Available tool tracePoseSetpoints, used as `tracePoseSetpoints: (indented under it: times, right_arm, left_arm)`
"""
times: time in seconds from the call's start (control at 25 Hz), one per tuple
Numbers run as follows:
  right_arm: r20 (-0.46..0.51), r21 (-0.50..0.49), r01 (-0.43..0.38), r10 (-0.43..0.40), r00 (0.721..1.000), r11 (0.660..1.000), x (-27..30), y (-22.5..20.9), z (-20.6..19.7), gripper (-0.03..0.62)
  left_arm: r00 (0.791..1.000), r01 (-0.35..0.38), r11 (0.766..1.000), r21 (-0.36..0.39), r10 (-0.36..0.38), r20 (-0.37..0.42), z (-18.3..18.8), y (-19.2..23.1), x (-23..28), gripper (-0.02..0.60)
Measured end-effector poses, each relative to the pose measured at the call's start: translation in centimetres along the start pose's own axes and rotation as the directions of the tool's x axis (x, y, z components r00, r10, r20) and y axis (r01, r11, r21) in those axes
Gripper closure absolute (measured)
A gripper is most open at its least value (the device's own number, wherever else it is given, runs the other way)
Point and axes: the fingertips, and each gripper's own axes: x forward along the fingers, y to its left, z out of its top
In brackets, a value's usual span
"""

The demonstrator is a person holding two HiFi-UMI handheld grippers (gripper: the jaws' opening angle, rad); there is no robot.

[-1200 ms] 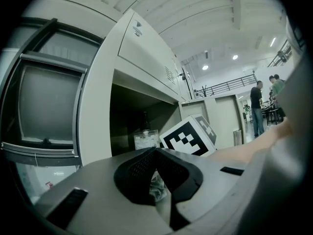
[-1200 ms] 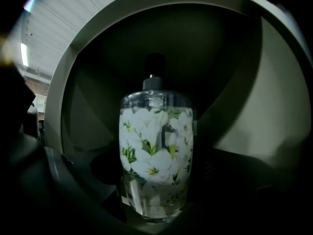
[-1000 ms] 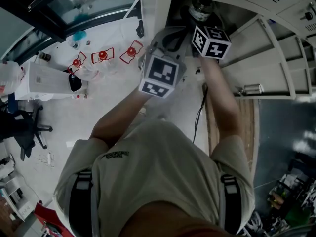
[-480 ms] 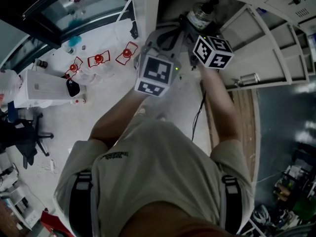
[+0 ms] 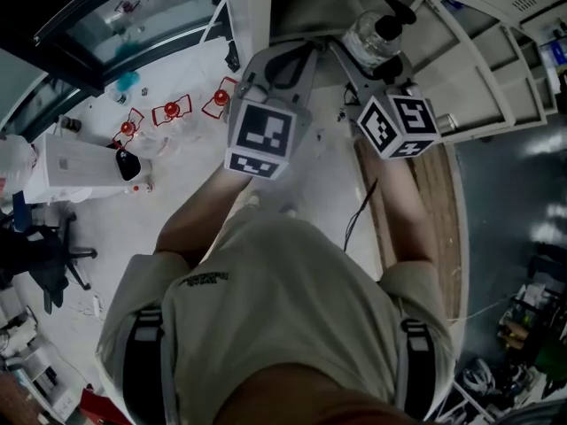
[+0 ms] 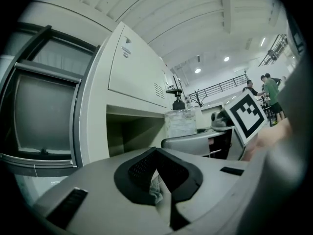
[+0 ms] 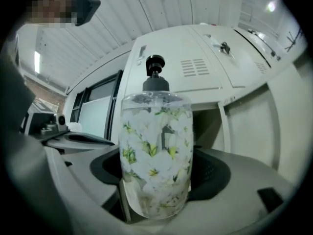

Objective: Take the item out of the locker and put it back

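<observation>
— How are the arms set?

— Both forearms reach straight out from the body toward the locker (image 5: 266,7), side by side, each hand behind its marker cube. Both tools point level at the open compartment. The left tool (image 5: 292,56) is nearer the locker's left wall, and the right tool (image 5: 376,60) is just beside it, on the side of the swung-open door (image 5: 483,73).

— And the jaws?

— In its own view the left tool (image 6: 157,163) has its pads drawn together in a narrow V. A small pale scrap shows where they meet; I cannot tell what it is. The right tool (image 7: 156,180) is clamped on the bottle (image 7: 156,155), one dark pad on each side of its lower half.

— Where is the bottle (image 5: 368,35)?

— It is held upright in the air just in front of the compartment's mouth, with the dark opening behind it.

— What does it look like?

— It is a clear, round-bodied pump bottle printed all over with white blossoms and small green and yellow leaves. It has a dark collar and a black pump head (image 7: 155,62) on top.
</observation>
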Motion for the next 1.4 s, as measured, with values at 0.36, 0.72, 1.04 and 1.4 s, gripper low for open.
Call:
tracePoseSetpoints:
  times: [0.36, 0.72, 1.04, 1.4]
  right_arm:
    - [0.078, -0.056, -0.009, 0.014, 0.997, 0.998, -6.1, 2.0, 3.9, 0.229]
    - [0.029, -0.035, 0.003, -0.002, 1.0, 0.999, -10.1, 2.5, 0.8, 0.229]
    - [0.03, 0.012, -0.01, 0.01, 0.999, 1.0, -12.2, 3.8, -1.7, 0.229]
    - [0.021, 0.03, -0.024, 0.024, 0.999, 0.999, -12.8, 4.7, -2.6, 0.229]
  left_arm:
    - [0.999, -0.006, 0.999, 0.039, 0.004, 0.054, 3.0, 0.8, -3.4, 0.569]
    - [0.996, 0.024, 1.0, 0.001, -0.024, 0.089, 2.9, 0.4, -5.7, 0.569]
    - [0.991, 0.076, 0.997, -0.024, -0.073, 0.113, 0.8, -1.9, -7.5, 0.569]
    - [0.995, 0.074, 0.997, -0.031, -0.072, 0.07, -0.9, -2.1, -7.8, 0.569]
